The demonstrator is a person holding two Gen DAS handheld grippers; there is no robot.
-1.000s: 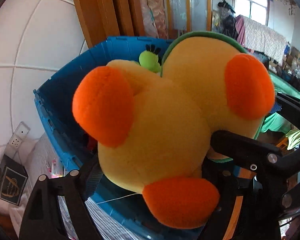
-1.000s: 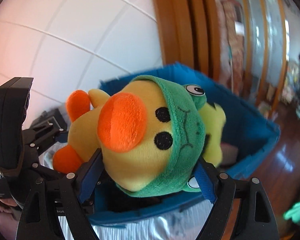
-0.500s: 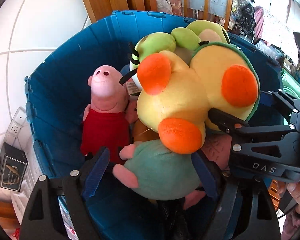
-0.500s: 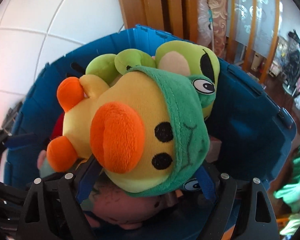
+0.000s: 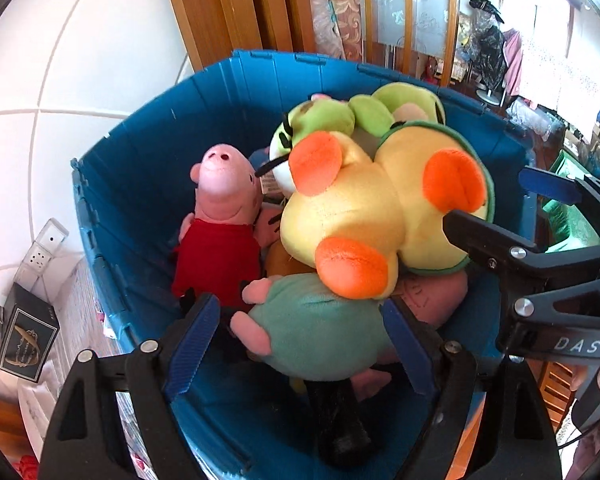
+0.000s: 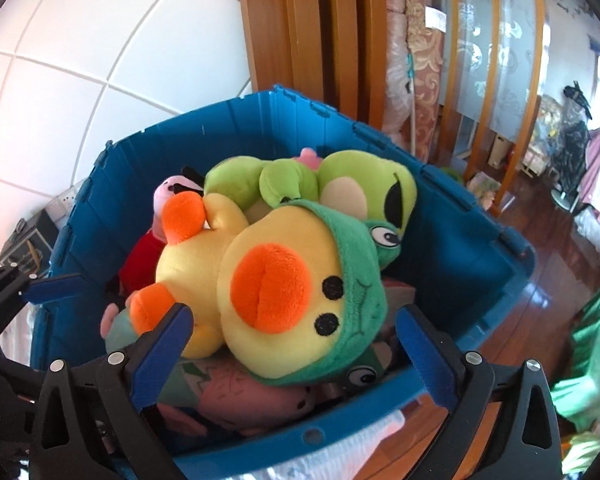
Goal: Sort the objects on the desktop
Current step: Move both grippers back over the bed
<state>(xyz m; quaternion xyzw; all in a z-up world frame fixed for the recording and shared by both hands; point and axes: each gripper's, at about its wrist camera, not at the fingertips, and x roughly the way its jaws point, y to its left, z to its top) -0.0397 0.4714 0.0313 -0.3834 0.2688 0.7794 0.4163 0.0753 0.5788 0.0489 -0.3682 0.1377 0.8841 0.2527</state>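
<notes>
The duck toy point(image 6: 268, 304) lies mid-frame atop the pile in the blue bin point(image 6: 228, 120), the right gripper point(image 6: 292, 356) having just opened off it and the left gripper point(image 5: 300, 344) also apart, so next both likely withdraw for another object.

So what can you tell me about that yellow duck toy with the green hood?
The yellow duck plush is soft and fuzzy, with a big orange beak, two black dot eyes, orange feet and a green frog hood bearing googly eyes. It lies tipped on its side on top of the other plush toys in the blue bin, resting against the green frog plush behind it and a pig plush beneath. The right gripper has just been opening; its pads flank the duck's head without pressing, so the duck is released.
</notes>
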